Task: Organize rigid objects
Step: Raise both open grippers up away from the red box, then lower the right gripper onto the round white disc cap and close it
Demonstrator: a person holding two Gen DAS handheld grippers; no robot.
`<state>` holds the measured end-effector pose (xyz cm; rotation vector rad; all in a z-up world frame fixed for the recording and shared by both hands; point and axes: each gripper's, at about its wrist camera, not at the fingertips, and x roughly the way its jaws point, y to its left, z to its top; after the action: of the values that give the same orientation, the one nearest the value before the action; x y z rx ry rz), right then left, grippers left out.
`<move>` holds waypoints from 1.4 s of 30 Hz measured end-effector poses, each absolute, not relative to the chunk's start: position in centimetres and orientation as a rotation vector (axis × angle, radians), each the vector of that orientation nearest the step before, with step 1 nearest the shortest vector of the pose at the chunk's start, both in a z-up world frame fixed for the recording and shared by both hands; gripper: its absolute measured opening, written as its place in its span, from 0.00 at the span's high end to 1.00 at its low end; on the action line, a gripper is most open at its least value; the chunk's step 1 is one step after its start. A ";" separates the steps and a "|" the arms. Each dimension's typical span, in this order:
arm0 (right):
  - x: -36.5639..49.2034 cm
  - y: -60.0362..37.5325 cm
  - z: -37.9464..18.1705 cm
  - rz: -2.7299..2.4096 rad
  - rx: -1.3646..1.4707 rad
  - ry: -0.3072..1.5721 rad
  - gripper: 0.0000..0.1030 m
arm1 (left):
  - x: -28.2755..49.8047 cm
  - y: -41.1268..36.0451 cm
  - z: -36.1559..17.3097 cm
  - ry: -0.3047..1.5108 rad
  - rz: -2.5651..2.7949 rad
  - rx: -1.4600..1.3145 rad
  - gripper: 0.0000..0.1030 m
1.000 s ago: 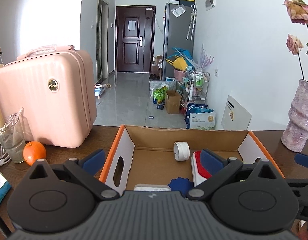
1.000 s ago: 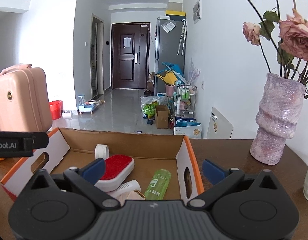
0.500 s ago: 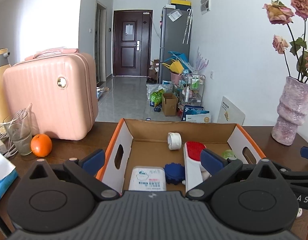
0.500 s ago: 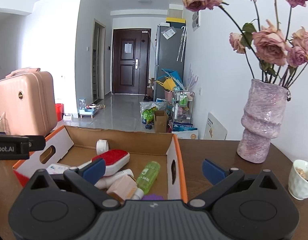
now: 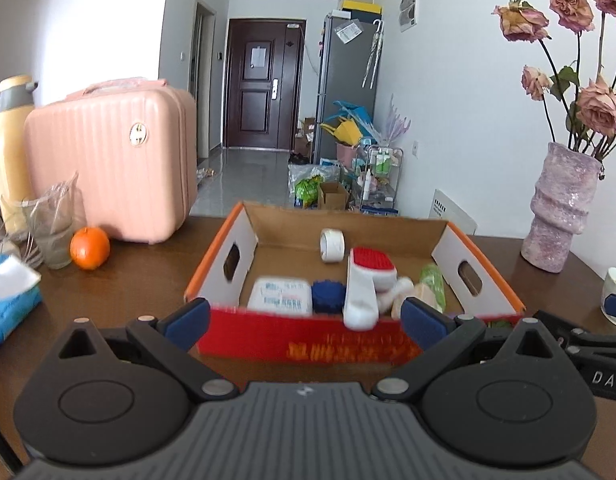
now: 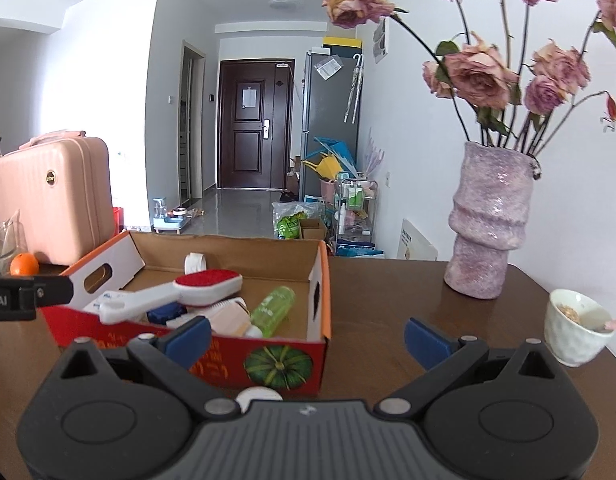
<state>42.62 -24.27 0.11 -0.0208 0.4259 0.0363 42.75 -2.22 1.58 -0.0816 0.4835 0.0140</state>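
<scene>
A cardboard box (image 5: pixel 244 252) (image 6: pixel 284 364) with orange rims and a red front stands on the dark wooden table. Inside lie a white tape roll (image 5: pixel 332 243) (image 6: pixel 194 263), a red-and-white brush (image 5: pixel 366 280) (image 6: pixel 180 294), a white packet (image 5: pixel 280 295), a blue ribbed lid (image 5: pixel 328 295), a green bottle (image 5: pixel 434 282) (image 6: pixel 274 310) and a beige item (image 6: pixel 228 322). My left gripper (image 5: pixel 306 322) is open in front of the box, empty. My right gripper (image 6: pixel 308 338) is open at the box's near right corner, empty. A small white round object (image 6: pixel 258 396) lies just under it.
A pink suitcase (image 5: pixel 108 160), an orange (image 5: pixel 89 247), a glass (image 5: pixel 56 224) and a blue tissue pack (image 5: pixel 8 300) sit left of the box. A purple vase (image 6: pixel 488 224) with dried roses and a white cup (image 6: pixel 576 326) stand on the right.
Both grippers have pulled back from over the box toward the near table edge; the box's red front face and more of the table now show. Both stay open.
</scene>
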 end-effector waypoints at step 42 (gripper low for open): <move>45.6 -33.3 -8.6 -0.155 0.059 0.710 0.27 | 38.3 -4.6 -3.0 0.595 -0.017 -0.048 0.00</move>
<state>45.63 -33.28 -8.55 0.0594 0.7101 -0.1554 38.28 -4.62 -2.95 -0.0478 0.5949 -0.0169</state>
